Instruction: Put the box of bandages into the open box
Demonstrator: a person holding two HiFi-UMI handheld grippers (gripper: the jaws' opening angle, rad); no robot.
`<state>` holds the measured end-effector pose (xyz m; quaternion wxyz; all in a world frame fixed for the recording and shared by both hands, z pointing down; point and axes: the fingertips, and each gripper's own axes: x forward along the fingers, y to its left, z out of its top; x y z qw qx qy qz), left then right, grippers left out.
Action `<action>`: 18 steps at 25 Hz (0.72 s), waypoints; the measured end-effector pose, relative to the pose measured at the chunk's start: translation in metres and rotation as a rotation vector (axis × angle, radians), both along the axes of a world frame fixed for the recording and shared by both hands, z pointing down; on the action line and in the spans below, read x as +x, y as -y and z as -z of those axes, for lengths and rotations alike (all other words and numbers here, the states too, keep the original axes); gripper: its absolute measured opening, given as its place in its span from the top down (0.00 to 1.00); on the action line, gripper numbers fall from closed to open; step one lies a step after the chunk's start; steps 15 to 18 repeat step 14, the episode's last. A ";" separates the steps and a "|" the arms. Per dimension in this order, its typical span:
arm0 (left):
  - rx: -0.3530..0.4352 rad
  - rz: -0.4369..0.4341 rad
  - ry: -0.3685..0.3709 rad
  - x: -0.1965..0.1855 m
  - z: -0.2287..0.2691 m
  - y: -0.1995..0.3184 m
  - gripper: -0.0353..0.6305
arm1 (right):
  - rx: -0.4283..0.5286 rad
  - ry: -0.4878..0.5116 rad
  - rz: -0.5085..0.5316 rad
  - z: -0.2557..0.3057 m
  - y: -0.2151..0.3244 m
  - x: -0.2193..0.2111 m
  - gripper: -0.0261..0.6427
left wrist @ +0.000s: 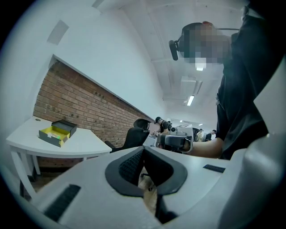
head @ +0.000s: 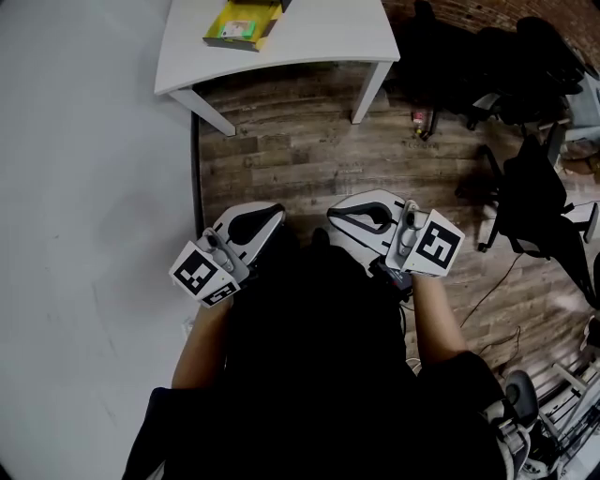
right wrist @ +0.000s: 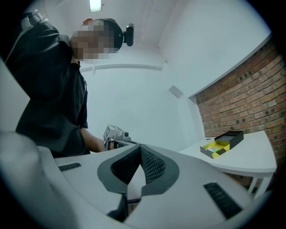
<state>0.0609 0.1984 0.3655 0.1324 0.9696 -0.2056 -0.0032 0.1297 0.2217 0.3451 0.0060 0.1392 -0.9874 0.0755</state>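
Note:
An open black box with a yellow inside (head: 242,23) lies on the white table (head: 309,37) at the far end of the head view. A green-printed patch shows in its yellow part; I cannot tell whether that is the bandage box. The same open box (left wrist: 57,132) (right wrist: 221,144) appears in both gripper views. My left gripper (head: 267,217) (left wrist: 143,154) and right gripper (head: 345,216) (right wrist: 139,152) are held close to the body, well short of the table. Their tips are turned toward each other. Both are shut with nothing between the pads.
Wood-plank floor (head: 300,159) lies between me and the table. A pale smooth floor (head: 84,234) fills the left. Black office chairs (head: 525,66) crowd the right, with a small bottle (head: 419,120) on the floor near the table leg. A brick wall (left wrist: 80,103) runs behind the table.

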 end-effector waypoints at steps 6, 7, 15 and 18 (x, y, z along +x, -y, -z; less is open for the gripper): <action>-0.001 0.026 0.006 0.000 -0.001 -0.003 0.92 | -0.003 0.011 0.020 0.002 -0.001 -0.001 0.95; 0.000 0.027 0.006 0.000 -0.001 -0.003 0.92 | 0.000 0.013 0.020 0.002 -0.001 -0.001 0.95; 0.004 0.032 0.000 -0.002 0.001 -0.004 0.92 | 0.011 -0.001 0.029 0.002 -0.003 -0.001 0.95; 0.004 0.032 0.000 -0.002 0.001 -0.004 0.92 | 0.011 -0.001 0.029 0.002 -0.003 -0.001 0.95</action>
